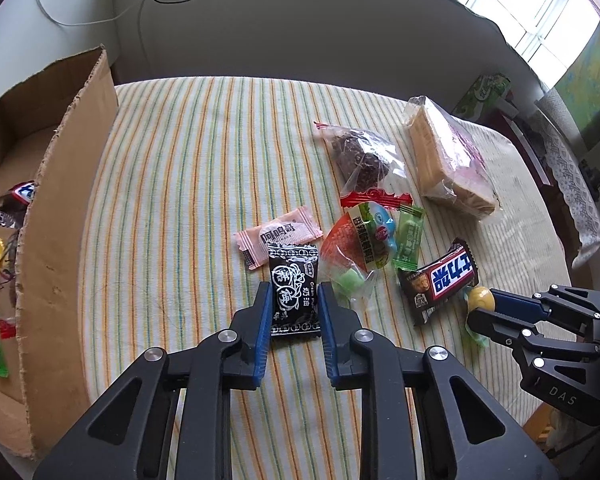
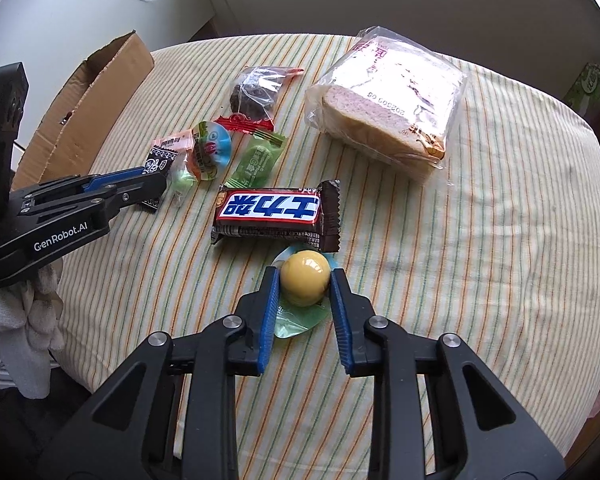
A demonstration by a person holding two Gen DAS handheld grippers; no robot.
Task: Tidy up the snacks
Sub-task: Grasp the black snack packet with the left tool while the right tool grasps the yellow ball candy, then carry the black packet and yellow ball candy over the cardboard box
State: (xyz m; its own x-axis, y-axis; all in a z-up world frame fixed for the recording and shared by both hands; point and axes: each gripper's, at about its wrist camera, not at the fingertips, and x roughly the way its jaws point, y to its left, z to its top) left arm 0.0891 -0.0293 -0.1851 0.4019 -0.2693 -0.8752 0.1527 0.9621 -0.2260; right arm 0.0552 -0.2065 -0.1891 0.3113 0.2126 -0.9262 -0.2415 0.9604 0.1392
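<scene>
The black plum candy is bracketed by the left hand-held gripper, jaws apart just beside its edges; the yellow ball candy is likewise straddled by the right hand-held gripper, not yet clamped. Both should be closed squarely, then lifted clear before being carried to the cardboard box, left of the left hand-held gripper.
</scene>
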